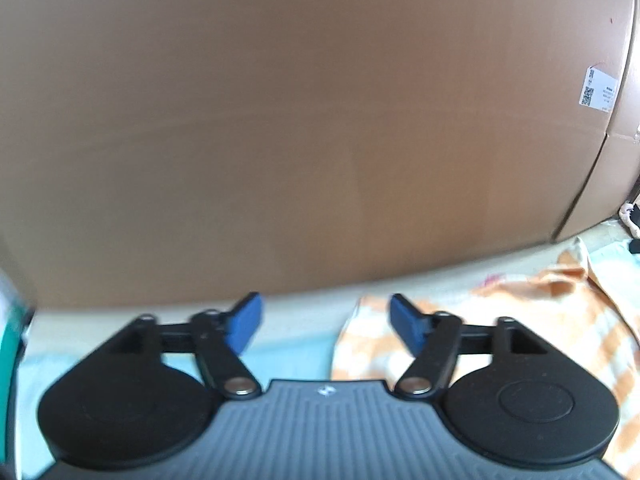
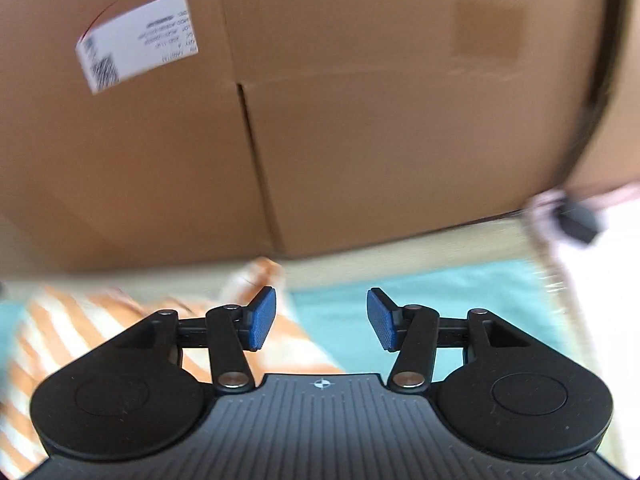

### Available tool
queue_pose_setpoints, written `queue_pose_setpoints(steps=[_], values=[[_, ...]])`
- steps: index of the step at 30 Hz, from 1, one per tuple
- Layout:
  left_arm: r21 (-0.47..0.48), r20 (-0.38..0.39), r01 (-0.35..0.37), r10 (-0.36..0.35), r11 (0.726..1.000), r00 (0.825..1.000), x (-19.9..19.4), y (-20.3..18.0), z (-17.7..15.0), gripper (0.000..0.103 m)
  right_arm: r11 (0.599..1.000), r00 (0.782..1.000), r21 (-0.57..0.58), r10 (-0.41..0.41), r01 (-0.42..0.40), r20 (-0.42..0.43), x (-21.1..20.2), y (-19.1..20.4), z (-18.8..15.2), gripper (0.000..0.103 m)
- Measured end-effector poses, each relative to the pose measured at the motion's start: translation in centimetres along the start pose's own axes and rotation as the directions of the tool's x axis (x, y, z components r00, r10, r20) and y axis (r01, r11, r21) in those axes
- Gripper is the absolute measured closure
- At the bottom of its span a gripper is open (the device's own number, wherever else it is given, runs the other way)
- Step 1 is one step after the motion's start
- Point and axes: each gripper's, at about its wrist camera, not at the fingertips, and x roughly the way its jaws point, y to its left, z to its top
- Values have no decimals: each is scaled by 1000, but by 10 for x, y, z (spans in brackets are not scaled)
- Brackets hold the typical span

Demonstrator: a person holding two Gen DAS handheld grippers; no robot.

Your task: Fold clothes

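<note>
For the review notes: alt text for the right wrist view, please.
The right gripper is open with nothing between its blue pads, above an orange-and-white striped garment lying on a teal cloth. A cardboard box with a white label fills the background.

A big cardboard box [image 1: 304, 120] walls off the far side, straight ahead of both tools. The teal sheet [image 2: 460, 300] right of the striped cloth [image 1: 520, 312] lies bare.

Showing black round-hinged left gripper [image 1: 326, 322] and right gripper [image 2: 321, 318], both wearing blue textured pads [image 2: 264, 318], silver pivot screws [image 2: 232, 379], and ribbed grey bases [image 1: 320, 432].
</note>
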Motion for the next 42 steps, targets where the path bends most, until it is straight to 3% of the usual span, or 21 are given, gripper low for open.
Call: queue_pose_setpoints(steps=[2, 5, 8, 9, 11, 13, 15, 17, 18, 19, 21, 23, 24, 25, 27, 29, 31, 34, 38, 42], values=[[-28, -27, 20, -21, 999, 999, -16, 1, -16, 23, 997, 1000, -77, -2, 2, -6, -16, 7, -20, 48], [-57, -63, 119, -123, 991, 990, -30, -3, -42, 23, 978, 992, -167, 119, -124, -37, -20, 18, -31, 52], [-60, -84, 233, -238, 971, 968, -36, -35, -58, 23, 950, 968, -199, 224, -242, -110, 0, 49, -38, 71], [-52, -96, 256, -260, 965, 961, -34, -45, -63, 23, 945, 960, -189, 241, -265, -141, 11, 57, -36, 82], [-38, -126, 283, -285, 958, 950, -19, -89, -63, 23, 951, 959, -169, 232, -259, -166, 26, 61, -35, 84], [-22, -153, 269, -269, 963, 951, -20, -93, -76, 24, 964, 968, -156, 187, -213, -170, 33, 73, -26, 84], [-2, -170, 230, -227, 973, 959, -21, -92, -88, 28, 978, 976, -128, 142, -164, -165, 40, 52, -19, 86], [9, -168, 192, -188, 981, 968, -19, -80, -92, 30, 989, 983, -97, 101, -116, -151, 47, 28, -9, 94], [12, -161, 178, -173, 984, 972, -20, -71, -89, 31, 993, 987, -80, 80, -92, -138, 51, 16, -2, 90], [16, -151, 163, -159, 986, 976, -22, -62, -86, 30, 998, 993, -59, 30, -37, -114, 54, 7, 10, 86], [44, -127, 85, -79, 995, 989, -26, -41, -79, 20, 999, 996, 25, 32, -30, -85, 54, -15, 24, 85], [58, -114, 0, 6, 998, 993, -24, -19, -73, 16, 991, 989, -15, -135, 134, -58, 53, -15, 32, 84], [50, -116, -44, 49, 998, 992, -21, -9, -70, 21, 973, 975, -81, -218, 214, -42, 52, -8, 34, 83], [33, -121, -74, 78, 997, 990, -19, 2, -67, 23, 965, 970, -117, -240, 235, -26, 48, -1, 34, 82], [-17, -125, -92, 89, 996, 988, -21, 19, -59, 26, 990, 997, -126, -71, 69, -14, 25, 15, 31, 83], [-54, -99, -54, 48, 997, 994, -29, 24, -52, 26, 985, 995, -139, 98, -98, -5, 3, 30, 28, 83], [-22, -70, -47, 46, 999, 996, -36, 13, -47, 22, 946, 986, -278, 156, -167, -61, 8, 66, 18, 83], [9, -44, -21, 22, 1000, 999, -46, -9, -47, 11, 906, 979, -373, 176, -201, -102, 33, 101, 9, 86], [24, -61, -20, 21, 1000, 998, -60, -41, -56, 9, 958, 998, -280, 48, -60, -48, 72, 103, 22, 79], [7, -69, -15, 16, 1000, 997, -85, -70, -73, 7, 969, 993, -219, 101, -111, -56, 39, 76, 23, 78]])
